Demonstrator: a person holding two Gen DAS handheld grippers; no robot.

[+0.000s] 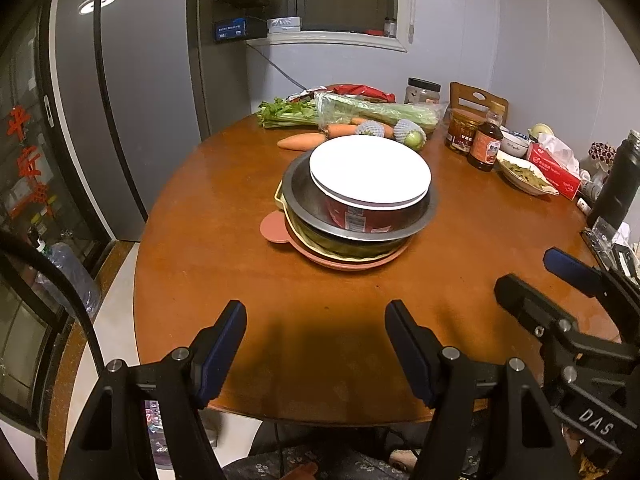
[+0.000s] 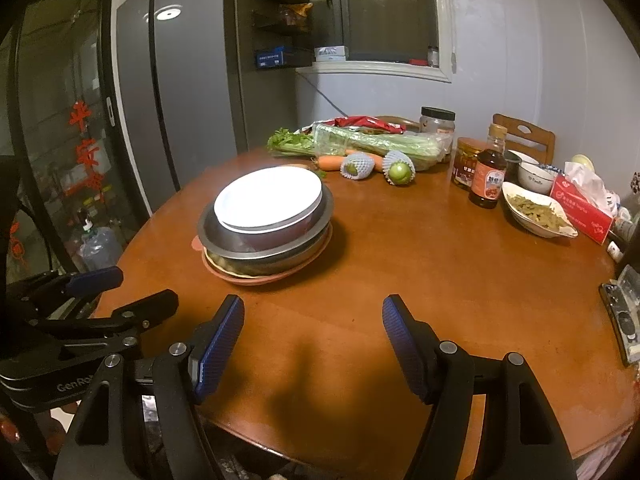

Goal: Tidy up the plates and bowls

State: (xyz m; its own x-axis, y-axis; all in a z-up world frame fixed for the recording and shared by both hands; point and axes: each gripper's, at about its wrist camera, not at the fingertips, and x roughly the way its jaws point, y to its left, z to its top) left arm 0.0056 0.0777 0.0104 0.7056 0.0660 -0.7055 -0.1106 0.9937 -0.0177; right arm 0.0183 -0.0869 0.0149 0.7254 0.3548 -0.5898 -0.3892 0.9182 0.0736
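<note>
A stack of dishes stands mid-table: a white plate (image 1: 370,170) (image 2: 268,198) on top of a red bowl (image 1: 360,216), inside a steel bowl (image 1: 298,196) (image 2: 216,236), over a pink plate (image 1: 276,228) (image 2: 280,274). My left gripper (image 1: 316,316) hovers open over the near table edge, short of the stack, nothing between its fingers. My right gripper (image 2: 314,312) is open too, empty, to the right of the stack. Each gripper shows at the edge of the other's view.
Round wooden table (image 1: 200,240) with celery (image 1: 360,110), carrots (image 1: 302,141) and netted fruit (image 2: 398,170) at the back. Sauce bottle (image 2: 488,172), jars, a dish of greens (image 2: 536,210), tissue box (image 2: 580,208) and dark flask (image 1: 618,184) on the right. Fridge (image 1: 132,100) at left.
</note>
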